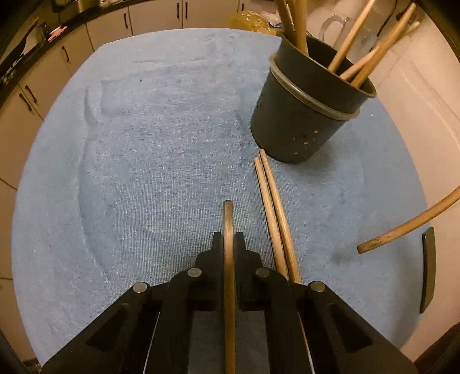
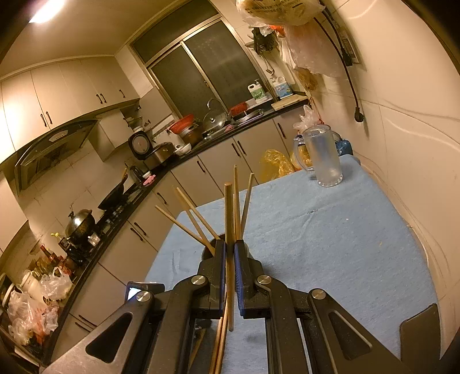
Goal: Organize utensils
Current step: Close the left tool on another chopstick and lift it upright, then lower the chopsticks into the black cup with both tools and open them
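A dark utensil holder (image 1: 304, 115) with several wooden chopsticks in it stands on the blue towel (image 1: 143, 143) at the right. My left gripper (image 1: 229, 238) is shut on a wooden chopstick (image 1: 228, 218) just above the towel. Two more chopsticks (image 1: 273, 207) lie side by side on the towel beside it, pointing at the holder. My right gripper (image 2: 229, 247) is shut on another chopstick (image 2: 229, 210), held upright above the table; that chopstick also shows at the right in the left wrist view (image 1: 414, 221). The holder's rim (image 2: 207, 250) is mostly hidden behind the right gripper's fingers.
A clear glass mug (image 2: 322, 155) stands at the towel's far corner by the wall; it also shows in the left wrist view (image 1: 345, 26). Yellow plastic bags (image 2: 276, 164) sit beyond the table. A kitchen counter (image 2: 143, 184) with pots runs along the left.
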